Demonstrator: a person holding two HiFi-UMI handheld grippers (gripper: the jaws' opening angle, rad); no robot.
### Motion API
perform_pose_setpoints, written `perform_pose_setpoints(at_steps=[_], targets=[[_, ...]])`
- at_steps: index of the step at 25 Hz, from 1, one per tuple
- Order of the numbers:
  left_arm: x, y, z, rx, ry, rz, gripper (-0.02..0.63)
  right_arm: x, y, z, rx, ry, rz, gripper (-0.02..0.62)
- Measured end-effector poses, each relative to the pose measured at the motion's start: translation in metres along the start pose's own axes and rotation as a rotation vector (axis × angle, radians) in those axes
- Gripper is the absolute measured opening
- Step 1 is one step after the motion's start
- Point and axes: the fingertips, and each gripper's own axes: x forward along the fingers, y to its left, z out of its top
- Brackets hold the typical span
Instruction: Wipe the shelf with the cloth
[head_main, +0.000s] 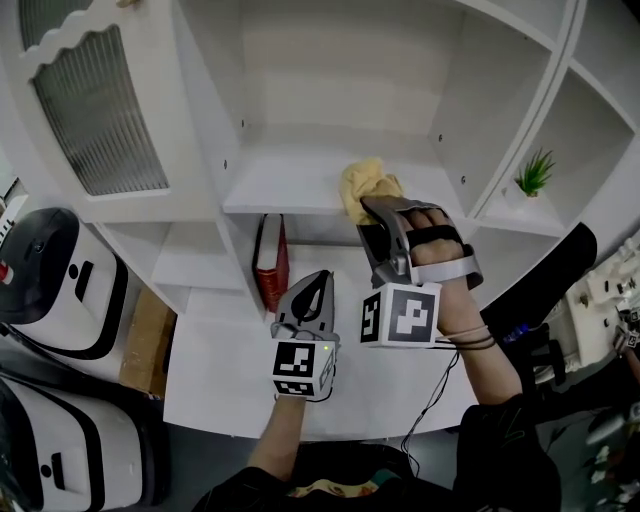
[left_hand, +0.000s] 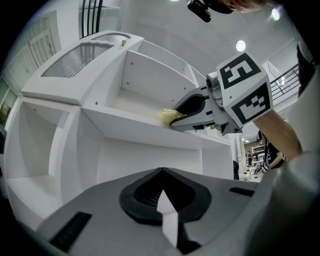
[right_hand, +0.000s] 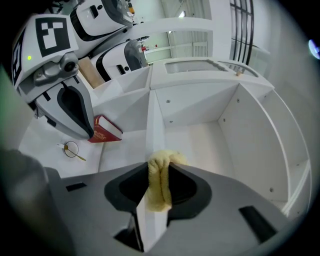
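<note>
the yellow cloth (right_hand: 160, 186) was bunched on the shelf (head_main: 282, 190), near the front edge of the board in the middle open compartment of the white unit. it was folded into a thick ridge and pinched between the jaws of the right hand-held gripper (head_main: 372, 206), which were closed tight on the fabric, with a lump of cloth bulging past the tips onto the board. the gripper reached over the front edge into that compartment, and apart from the cloth the compartment held nothing that could be seen.

in the compartment below, 1 red book (head_main: 270, 262) stood upright against the left divider. to the right, a separate compartment held 1 small green plant (head_main: 535, 174). at upper left, a cabinet door with a frosted ribbed panel (head_main: 100, 112) closed off another section.

the left hand-held gripper (head_main: 310, 292) hung lower, in front of the book's compartment and above the wide bottom ledge, well apart from the cloth. its jaws were pressed together with nothing between them.

beside the unit on the left stood 2 white and black machines (head_main: 50, 280).
</note>
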Motion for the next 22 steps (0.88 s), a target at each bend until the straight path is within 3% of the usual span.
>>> perform_pose_setpoints(at_steps=[10, 22], targets=[[0.017, -0.054, 0.000, -0.011, -0.018, -0.006, -0.008, -0.018, 0.001, -0.061, 0.008, 0.052, -0.024, 0.112], [0.023, -0.094, 0.018, 0.037, -0.044, -0.021, -0.008, -0.032, 0.002, -0.120, 0.031, 0.138, -0.044, 0.112]])
